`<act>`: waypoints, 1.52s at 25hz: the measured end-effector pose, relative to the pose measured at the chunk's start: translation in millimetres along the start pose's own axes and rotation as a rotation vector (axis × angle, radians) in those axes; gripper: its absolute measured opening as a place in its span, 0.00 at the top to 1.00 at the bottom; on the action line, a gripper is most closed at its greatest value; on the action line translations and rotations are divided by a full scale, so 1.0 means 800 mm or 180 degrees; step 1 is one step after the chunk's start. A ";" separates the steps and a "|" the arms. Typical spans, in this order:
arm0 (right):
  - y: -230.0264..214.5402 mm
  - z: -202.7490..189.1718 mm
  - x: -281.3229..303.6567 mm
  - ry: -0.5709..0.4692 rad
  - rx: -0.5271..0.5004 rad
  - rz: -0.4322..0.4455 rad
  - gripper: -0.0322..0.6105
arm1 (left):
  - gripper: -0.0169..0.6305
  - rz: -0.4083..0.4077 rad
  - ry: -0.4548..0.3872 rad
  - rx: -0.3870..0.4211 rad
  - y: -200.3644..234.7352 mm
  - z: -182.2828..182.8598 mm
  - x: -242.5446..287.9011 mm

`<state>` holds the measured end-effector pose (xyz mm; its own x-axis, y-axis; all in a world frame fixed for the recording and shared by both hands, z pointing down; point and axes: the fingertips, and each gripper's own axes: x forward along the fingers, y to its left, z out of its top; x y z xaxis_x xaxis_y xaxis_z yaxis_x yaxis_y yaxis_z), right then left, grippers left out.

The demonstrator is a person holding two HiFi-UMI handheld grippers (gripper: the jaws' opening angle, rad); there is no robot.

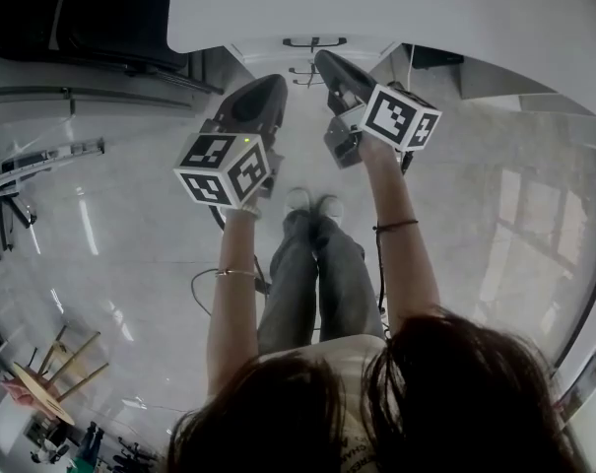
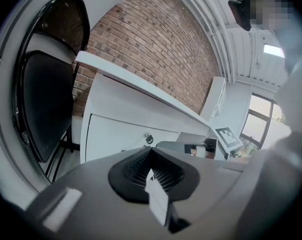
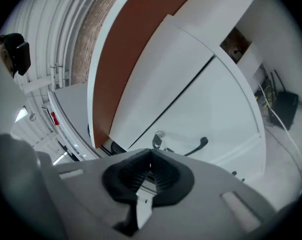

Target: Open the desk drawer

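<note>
Approach step, no contact yet. Right gripper [image 3: 151, 153]: jaws together, pads meeting, nothing between them. Left gripper [image 2: 151, 151]: same, jaws pressed shut on nothing. Both are held out ahead of the person, side by side and pointing at the white counter [image 1: 426, 8]. The right gripper is the further forward. Drawer [image 3: 225, 109] sits straight ahead of the right gripper, under the counter edge, front flush with the panel beside it, so it reads as fully closed. Its dark bar handle [image 3: 193, 149] lies just beyond the right gripper's tips and a little to their right, apart from them. A round lock [image 3: 158, 133] is directly above the tips. From the left gripper the drawer front is ahead and to the left, farther off, and a black chair [image 2: 41, 99] stands far to its left. Judgement: the pull has not begun, and the right gripper looks best placed to do it. The next move calls for parting its jaws, easing forward and slightly right until they straddle the bar, closing on it, then drawing straight back toward the person. Whether the lock is engaged cannot be told. The left gripper seems to have no part to play for now.
</note>
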<state>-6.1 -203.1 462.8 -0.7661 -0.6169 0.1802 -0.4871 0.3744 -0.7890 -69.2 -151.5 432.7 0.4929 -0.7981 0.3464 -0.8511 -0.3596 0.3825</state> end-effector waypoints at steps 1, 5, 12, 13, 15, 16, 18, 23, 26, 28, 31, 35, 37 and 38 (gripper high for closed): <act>-0.004 -0.001 0.002 -0.0002 0.0032 0.0001 0.95 | 0.98 0.0000 0.0001 -0.0003 0.002 -0.002 0.003; -0.024 -0.003 0.011 -0.0076 0.0249 -0.0007 0.95 | 0.98 -0.0005 0.0016 -0.0019 0.010 -0.008 0.016; -0.053 -0.020 0.023 -0.0159 0.0558 -0.0114 0.95 | 0.98 0.0021 0.0022 -0.0103 0.022 -0.027 0.024; -0.056 -0.021 0.023 -0.0159 0.0584 -0.0118 0.94 | 0.98 0.0024 0.0016 -0.0111 0.021 -0.028 0.025; -0.059 -0.021 0.023 -0.0177 0.0664 -0.0085 0.91 | 0.98 0.0024 0.0005 -0.0115 0.018 -0.030 0.026; -0.060 -0.020 0.024 -0.0198 0.0704 -0.0069 0.91 | 0.98 0.0023 0.0003 -0.0112 0.017 -0.031 0.027; -0.064 -0.016 0.025 -0.0243 0.0770 -0.0069 0.90 | 0.98 0.0021 0.0001 -0.0102 0.016 -0.032 0.030; -0.078 -0.010 0.027 -0.0350 0.1006 -0.0052 0.84 | 0.98 0.0001 -0.0003 -0.0095 0.015 -0.033 0.040; -0.082 -0.010 0.026 -0.0420 0.1140 -0.0023 0.82 | 0.98 -0.0032 0.0004 -0.0107 0.013 -0.035 0.039; -0.083 -0.011 0.025 -0.0447 0.1191 -0.0006 0.81 | 0.98 -0.0031 -0.0008 -0.0109 0.014 -0.036 0.039; -0.092 -0.010 0.028 -0.0512 0.1288 0.0013 0.81 | 0.98 -0.0033 -0.0022 -0.0112 0.016 -0.038 0.045; -0.099 -0.007 0.034 -0.0601 0.1430 0.0037 0.81 | 0.98 -0.0032 -0.0017 -0.0117 0.022 -0.040 0.049; -0.101 -0.004 0.036 -0.0632 0.1490 0.0050 0.81 | 0.98 -0.0032 -0.0018 -0.0120 0.025 -0.040 0.051; -0.102 -0.001 0.036 -0.0652 0.1507 0.0074 0.81 | 0.98 -0.0033 -0.0019 -0.0114 0.024 -0.040 0.052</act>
<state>10.8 -250.7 533.0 -0.6536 -0.7528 0.0782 -0.1915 0.0645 -0.9794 -59.1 -176.4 482.1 0.5005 -0.7974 0.3372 -0.8389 -0.3504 0.4166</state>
